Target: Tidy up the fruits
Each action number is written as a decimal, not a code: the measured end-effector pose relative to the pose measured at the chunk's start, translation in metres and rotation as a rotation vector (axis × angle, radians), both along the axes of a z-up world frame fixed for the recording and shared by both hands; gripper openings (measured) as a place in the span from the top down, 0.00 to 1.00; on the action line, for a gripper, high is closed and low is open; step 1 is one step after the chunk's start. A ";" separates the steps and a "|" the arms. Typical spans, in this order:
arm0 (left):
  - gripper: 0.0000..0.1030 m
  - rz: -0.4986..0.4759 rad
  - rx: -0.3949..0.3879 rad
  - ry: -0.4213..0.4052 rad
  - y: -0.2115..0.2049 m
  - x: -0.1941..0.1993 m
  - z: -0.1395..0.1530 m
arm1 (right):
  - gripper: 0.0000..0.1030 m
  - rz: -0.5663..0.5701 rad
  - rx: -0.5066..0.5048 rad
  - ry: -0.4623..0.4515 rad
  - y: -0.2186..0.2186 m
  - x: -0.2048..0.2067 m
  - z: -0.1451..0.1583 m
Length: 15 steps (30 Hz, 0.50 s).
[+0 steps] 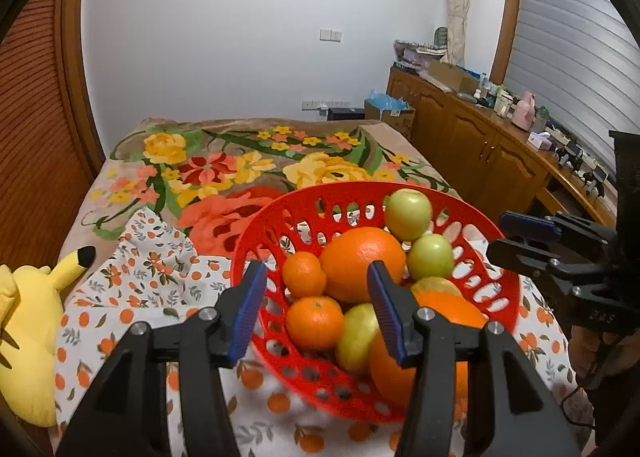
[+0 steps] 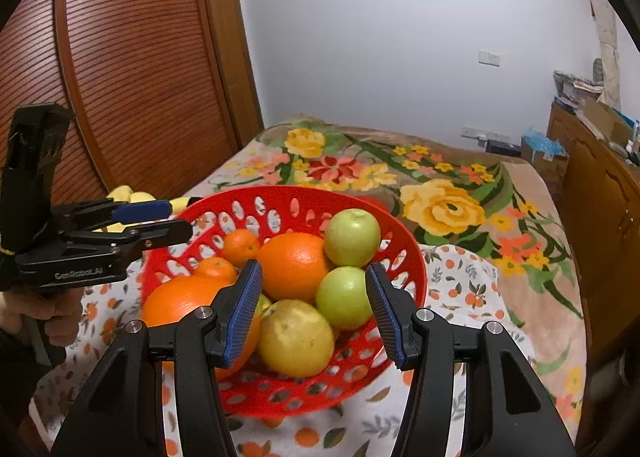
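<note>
left gripper [image 1: 316,309] jaws apart, empty; right gripper [image 2: 312,309] same. red basket [image 2: 408,261] of fruit just ahead of both (oranges, green apples, all inside).

Only one legible marking for you: "GenRobot.AI" in pale letters on the black body of your left gripper [image 2: 150,223], seen from the right wrist view. On your right gripper [image 1: 516,233], the left wrist view shows faint embossed characters on the body, too blurred to read.
</note>
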<state>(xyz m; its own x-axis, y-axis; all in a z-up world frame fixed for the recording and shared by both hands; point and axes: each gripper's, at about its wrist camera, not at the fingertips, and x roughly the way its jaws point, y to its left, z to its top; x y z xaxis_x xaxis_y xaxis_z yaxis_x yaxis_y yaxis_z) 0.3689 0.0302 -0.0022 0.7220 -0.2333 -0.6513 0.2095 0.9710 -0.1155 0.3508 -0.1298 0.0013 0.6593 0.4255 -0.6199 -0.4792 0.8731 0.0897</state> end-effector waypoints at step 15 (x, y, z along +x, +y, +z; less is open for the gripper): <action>0.41 0.002 0.024 -0.085 0.000 -0.103 0.026 | 0.38 -0.035 0.031 -0.038 -0.007 -0.074 0.013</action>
<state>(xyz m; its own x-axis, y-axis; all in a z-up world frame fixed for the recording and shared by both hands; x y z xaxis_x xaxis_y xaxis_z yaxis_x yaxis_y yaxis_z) 0.2654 0.0298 0.0236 0.7753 -0.2162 -0.5935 0.2151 0.9738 -0.0738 0.2768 -0.1369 0.0140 0.6965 0.4206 -0.5814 -0.4522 0.8863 0.0994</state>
